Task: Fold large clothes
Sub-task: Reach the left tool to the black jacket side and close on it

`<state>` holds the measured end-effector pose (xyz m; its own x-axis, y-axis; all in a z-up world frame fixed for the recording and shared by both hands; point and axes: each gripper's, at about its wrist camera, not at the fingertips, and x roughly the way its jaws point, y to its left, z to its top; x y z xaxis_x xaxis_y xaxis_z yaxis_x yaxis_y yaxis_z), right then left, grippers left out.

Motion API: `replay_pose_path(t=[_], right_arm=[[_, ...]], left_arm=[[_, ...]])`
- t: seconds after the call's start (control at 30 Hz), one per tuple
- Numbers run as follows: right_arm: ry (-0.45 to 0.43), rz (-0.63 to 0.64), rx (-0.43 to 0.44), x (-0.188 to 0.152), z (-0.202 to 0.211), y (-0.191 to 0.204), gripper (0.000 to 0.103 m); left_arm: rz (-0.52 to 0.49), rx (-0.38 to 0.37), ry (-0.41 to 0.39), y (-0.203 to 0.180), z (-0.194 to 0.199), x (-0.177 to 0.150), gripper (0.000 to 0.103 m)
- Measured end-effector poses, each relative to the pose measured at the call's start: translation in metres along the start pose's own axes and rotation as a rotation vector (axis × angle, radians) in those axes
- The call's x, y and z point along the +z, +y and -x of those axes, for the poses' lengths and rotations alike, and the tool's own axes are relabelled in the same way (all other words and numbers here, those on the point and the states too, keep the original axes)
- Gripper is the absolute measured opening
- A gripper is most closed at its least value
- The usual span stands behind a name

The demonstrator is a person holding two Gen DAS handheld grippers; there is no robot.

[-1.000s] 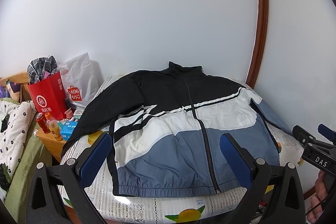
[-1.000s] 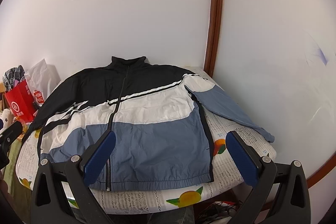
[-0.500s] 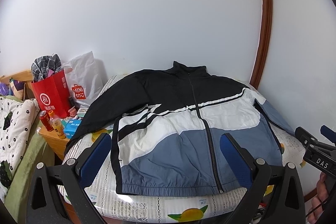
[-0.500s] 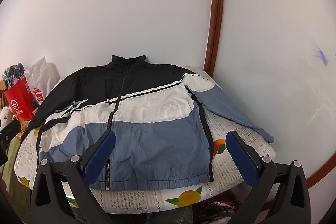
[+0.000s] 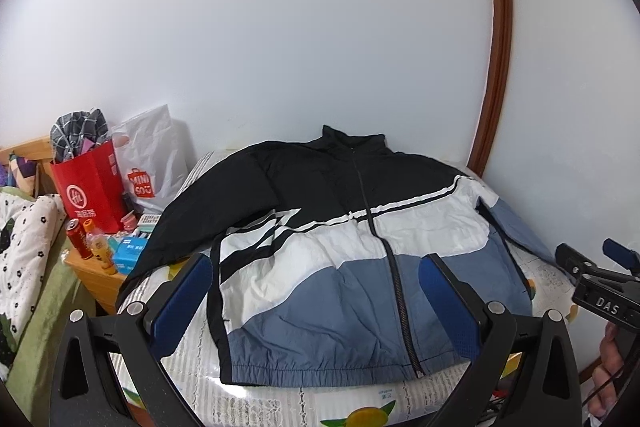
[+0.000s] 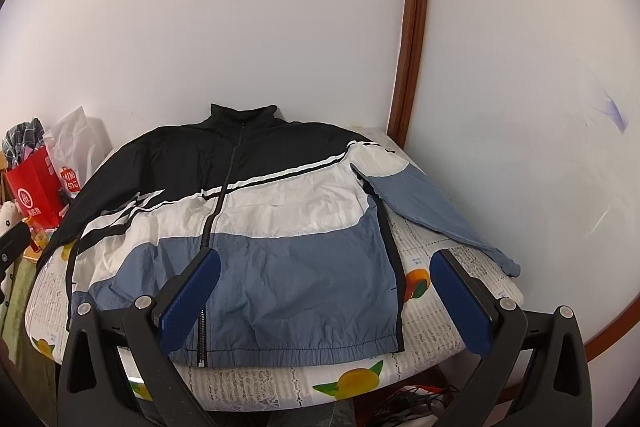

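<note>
While both tongs hang spread and empty, nothing is folded yet.
Left gripper: jaws wide apart, above the near hem, holding nothing.
Right gripper: likewise gaping, off the cloth.
Jacket: flat on the table, zipped, collar far, hem near.
Risk, slip: thin shell cloth may slide from the pads, or only the top layer gets pinched.
Risk, sleeve: the right sleeve reaches the right edge; the left one seems to droop off the left edge and could drag.
Around: red bag, white bag, can and bottle on a stand at left; walls close behind and at right cramp a wide swing.
</note>
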<state>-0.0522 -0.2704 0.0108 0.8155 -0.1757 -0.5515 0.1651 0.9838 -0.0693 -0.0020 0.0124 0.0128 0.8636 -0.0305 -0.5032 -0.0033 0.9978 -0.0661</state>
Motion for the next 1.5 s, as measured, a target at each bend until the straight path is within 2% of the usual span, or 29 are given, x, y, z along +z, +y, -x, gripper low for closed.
replay_pose_path(t=[0.1,0.23,0.4,0.6,0.67,0.8,0.93,1.03,1.17,1.23,1.37,1.5], right_arm=[[0.006,-0.001,0.003,0.003,-0.004,0.0,0.103],[0.019,0.006,0.007,0.006,-0.014,0.001,0.103],[0.032,0.029,0.024,0.012,-0.032,0.005,0.103],[0.054,0.036,-0.002,0.016,-0.063,0.009,0.103],[0.087,0.053,-0.002,0.017,-0.078,0.013,0.103],[0.163,0.069,0.088,0.012,-0.113,0.026,0.103],[0.183,0.039,0.121,0.006,-0.136,0.037,0.103],[0.169,-0.016,0.178,0.004,-0.147,0.044,0.102],[0.173,-0.079,0.232,0.003,-0.159,0.052,0.092],[0.175,-0.068,0.211,0.002,-0.165,0.062,0.089],[0.177,-0.021,0.156,-0.004,-0.172,0.078,0.077],[0.217,-0.001,0.157,-0.008,-0.18,0.089,0.071]], left_arm=[[-0.001,-0.003,-0.012,0.001,-0.003,0.003,0.103],[-0.022,-0.024,0.015,0.002,-0.013,0.005,0.103],[-0.041,0.05,0.036,0.011,-0.032,0.004,0.103],[-0.014,0.092,0.104,0.043,-0.067,0.002,0.103],[0.003,0.114,0.127,0.057,-0.082,-0.001,0.103],[0.037,0.14,0.183,0.087,-0.111,-0.008,0.103],[0.07,0.174,0.234,0.12,-0.138,-0.019,0.103],[0.107,0.196,0.261,0.148,-0.156,-0.026,0.103],[0.132,0.215,0.275,0.175,-0.174,-0.032,0.102],[0.132,0.231,0.285,0.186,-0.184,-0.035,0.101],[0.148,0.237,0.317,0.205,-0.202,-0.041,0.094],[0.152,0.235,0.339,0.215,-0.218,-0.043,0.091]])
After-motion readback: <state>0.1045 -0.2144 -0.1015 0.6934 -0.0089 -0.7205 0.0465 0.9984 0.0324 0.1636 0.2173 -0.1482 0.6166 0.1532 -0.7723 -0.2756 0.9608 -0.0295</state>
